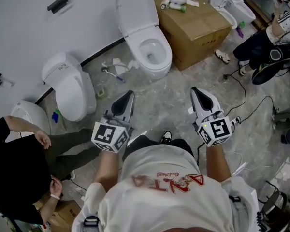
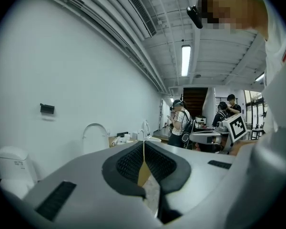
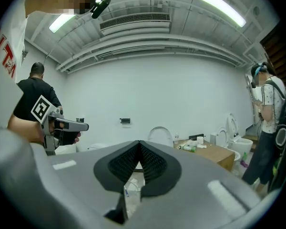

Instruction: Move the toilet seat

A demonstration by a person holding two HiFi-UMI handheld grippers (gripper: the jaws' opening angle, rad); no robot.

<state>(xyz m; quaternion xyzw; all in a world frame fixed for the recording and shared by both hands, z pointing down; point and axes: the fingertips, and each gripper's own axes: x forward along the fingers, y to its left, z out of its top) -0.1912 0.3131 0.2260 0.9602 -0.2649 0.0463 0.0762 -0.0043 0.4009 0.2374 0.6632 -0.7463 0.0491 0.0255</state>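
Note:
A white toilet (image 1: 152, 52) stands by the wall ahead of me, its lid (image 1: 134, 11) raised and its bowl open. I cannot tell the seat ring apart from the lid. Both grippers hang in the air well short of it, at about waist height. My left gripper (image 1: 127, 96) is shut with nothing in it, tip pointing toward the toilet. My right gripper (image 1: 197, 92) is also shut and empty. The raised lid (image 2: 95, 137) shows past the closed left gripper (image 2: 143, 144), and the lid (image 3: 159, 133) appears again beyond the shut right gripper (image 3: 139, 144).
A second toilet (image 1: 70, 88) with closed lid stands at the left, beside a person in black (image 1: 14, 173). A cardboard box (image 1: 193, 28) with bottles sits right of the toilet. A brush (image 1: 113, 74) lies on the floor. A cable (image 1: 251, 105) and a seated person (image 1: 270, 42) are at right.

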